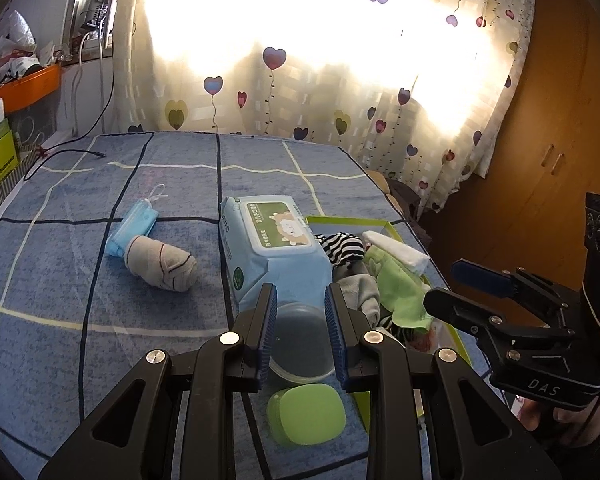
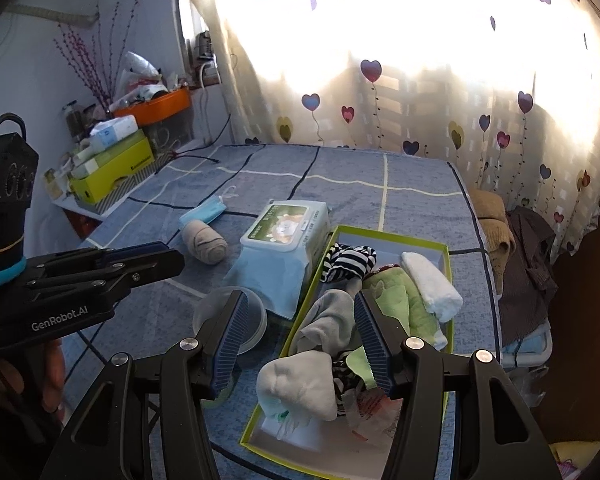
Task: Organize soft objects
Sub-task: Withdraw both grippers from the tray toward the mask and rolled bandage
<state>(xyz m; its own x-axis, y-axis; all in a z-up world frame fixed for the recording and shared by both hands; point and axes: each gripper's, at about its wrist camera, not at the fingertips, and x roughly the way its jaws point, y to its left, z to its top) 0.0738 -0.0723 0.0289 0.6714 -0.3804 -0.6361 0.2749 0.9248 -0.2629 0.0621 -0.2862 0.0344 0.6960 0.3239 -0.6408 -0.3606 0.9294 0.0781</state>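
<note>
Hovering over a blue plaid bedsheet (image 1: pixel 60 288). L gripper (image 1: pixel 301 300) w/ fingers spread apart, nothing between them, poised just above a clear round tub (image 1: pixel 300 344); green lid (image 1: pixel 306 414) lying on the sheet right beside that tub, nearer the camera. R gripper (image 2: pixel 300 320) also spread wide, nothing pinched, hanging over the near end of a yellow-green box (image 2: pixel 446 276). In the box: grey sock (image 2: pixel 300 384) bunched at the near end, striped sock (image 2: pixel 350 262) toward the far left corner, green cloth (image 2: pixel 396 300) mid, folded white towel (image 2: pixel 430 286) along the right wall. Outside the box, on the sheet: wet-wipes pack (image 1: pixel 268 248) touching the box's left wall, rolled beige sock (image 1: pixel 162 266) well left of the pack, blue face mask (image 1: pixel 134 228) touching the far end of that roll. Heart-print curtain (image 1: pixel 300 80) blazing w/ backlight behind the bed, orange tray (image 1: pixel 24 88) w/ clutter off to the left.
</note>
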